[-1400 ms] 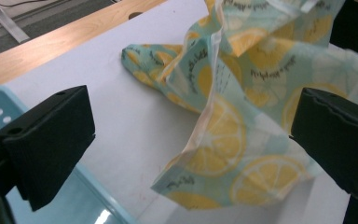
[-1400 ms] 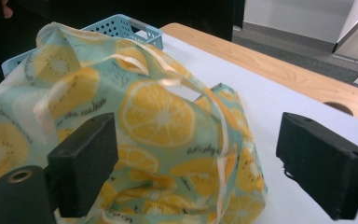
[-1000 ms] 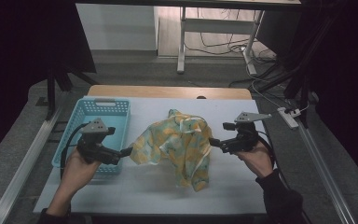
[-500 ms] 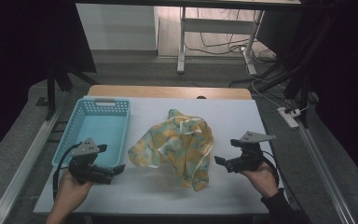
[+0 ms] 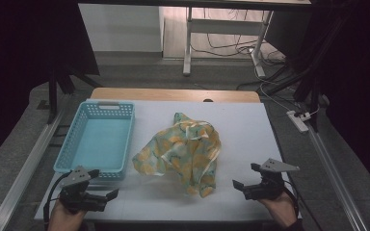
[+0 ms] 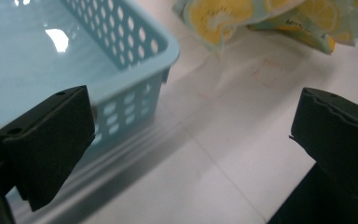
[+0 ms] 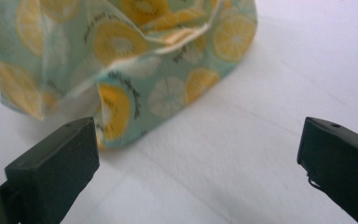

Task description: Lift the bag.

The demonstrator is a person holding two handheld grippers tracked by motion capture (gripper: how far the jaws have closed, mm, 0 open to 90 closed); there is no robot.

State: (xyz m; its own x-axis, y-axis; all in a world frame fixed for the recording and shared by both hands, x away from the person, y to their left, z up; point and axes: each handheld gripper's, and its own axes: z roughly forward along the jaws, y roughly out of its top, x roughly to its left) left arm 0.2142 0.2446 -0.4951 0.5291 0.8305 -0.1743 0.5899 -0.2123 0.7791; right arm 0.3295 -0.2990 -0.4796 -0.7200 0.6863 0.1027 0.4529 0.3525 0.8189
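My left gripper (image 5: 107, 194) is wide open near the basket (image 5: 99, 139). The cloth (image 5: 183, 151) lies crumpled mid-tabletop. My right gripper (image 5: 245, 179) is also open. Pinching one thin layer, I risk it slipping.

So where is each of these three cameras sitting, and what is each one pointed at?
High view: fixed above the person's side, looking forward and down on the table, the cloth and the blue basket; both hands holding the left claw and the right claw show at the bottom.
Left gripper view: rides on the left claw, looking between its open jaws at the basket's corner and the cloth's edge.
Right gripper view: rides on the right claw, facing the cloth between its open jaws.
All three share the lemon-print cloth.
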